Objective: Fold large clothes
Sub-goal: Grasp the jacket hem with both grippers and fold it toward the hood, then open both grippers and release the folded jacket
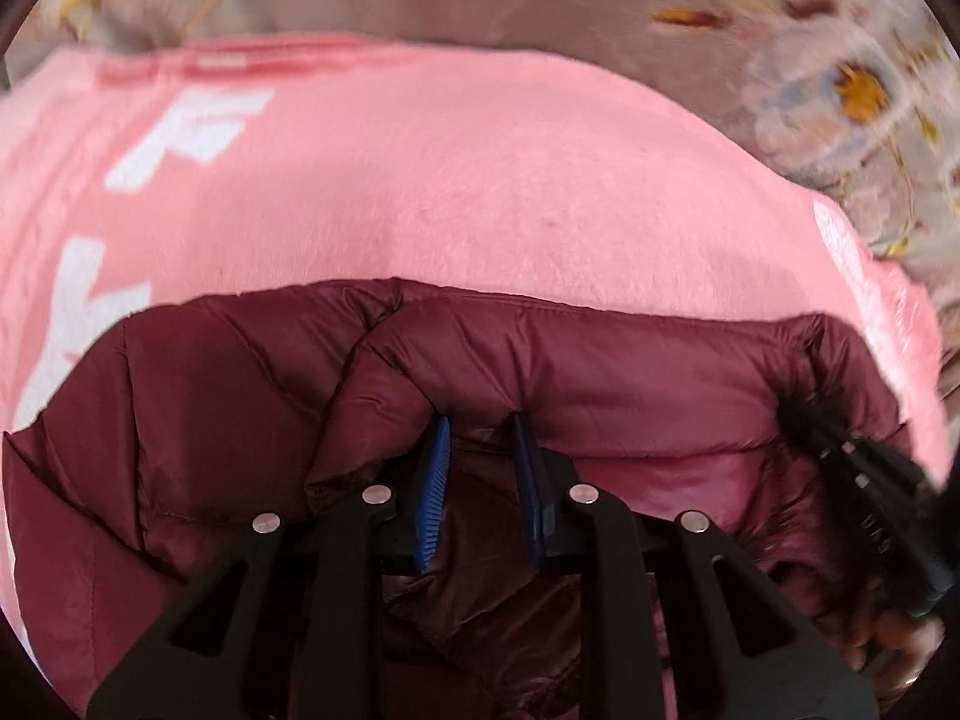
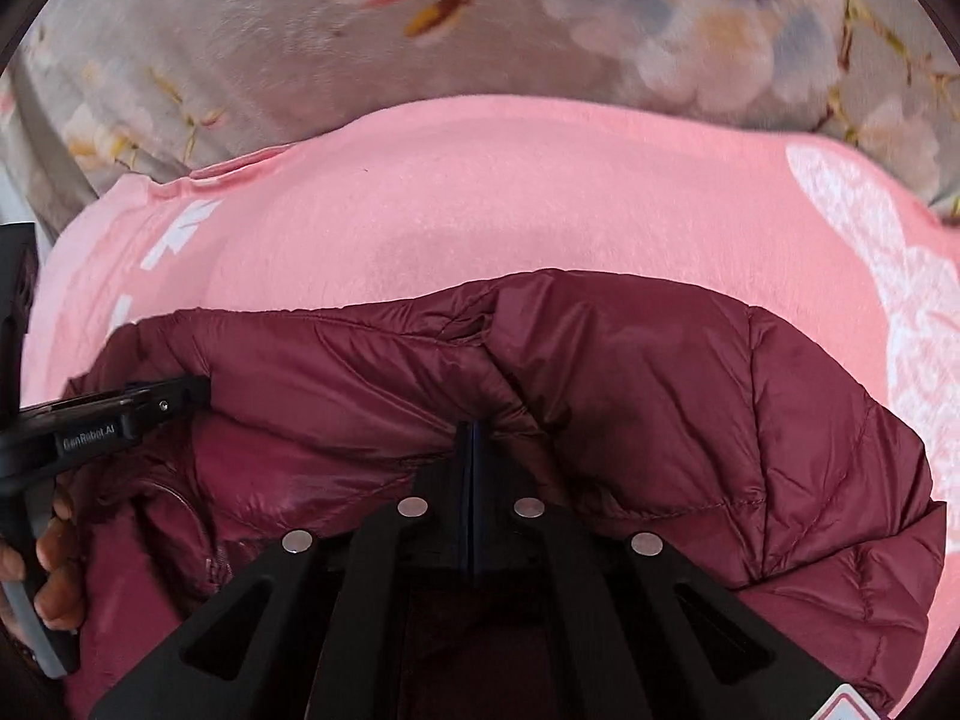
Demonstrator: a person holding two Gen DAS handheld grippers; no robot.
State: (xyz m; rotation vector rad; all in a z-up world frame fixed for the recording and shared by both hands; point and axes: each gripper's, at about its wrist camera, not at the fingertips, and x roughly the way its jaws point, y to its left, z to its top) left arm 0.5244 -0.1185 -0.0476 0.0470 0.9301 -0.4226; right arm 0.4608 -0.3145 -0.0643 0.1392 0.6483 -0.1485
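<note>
Jacket (image 1: 600,372) fabric fills the lower half of the left wrist view: a maroon, quilted, puffy garment lying on a pink blanket (image 1: 420,180), with a flowered cover (image 1: 840,90) behind, at the upper right. The left gripper (image 1: 480,438) stands at the bottom centre with its blue pads a little apart, and a fold of the jacket's edge sits between them; whether the pads really press on it I cannot tell. At the right edge of this frame the right gripper (image 1: 804,414) reaches the same edge, blurred.

In the right wrist view the jacket (image 2: 660,390) lies across the middle and lower right. The right gripper (image 2: 474,438) has its jaws fully together at the bottom centre, pinching the jacket's hem. The left gripper (image 2: 198,387) enters from the left, with a hand (image 2: 54,570) on its handle.

I judge the jacket light, soft and springy, with a shiny and rather slippery shell. The padding will push back against a fold. Better hold is at the seamed edge, where the cloth is thinner, with the two grippers well apart.
</note>
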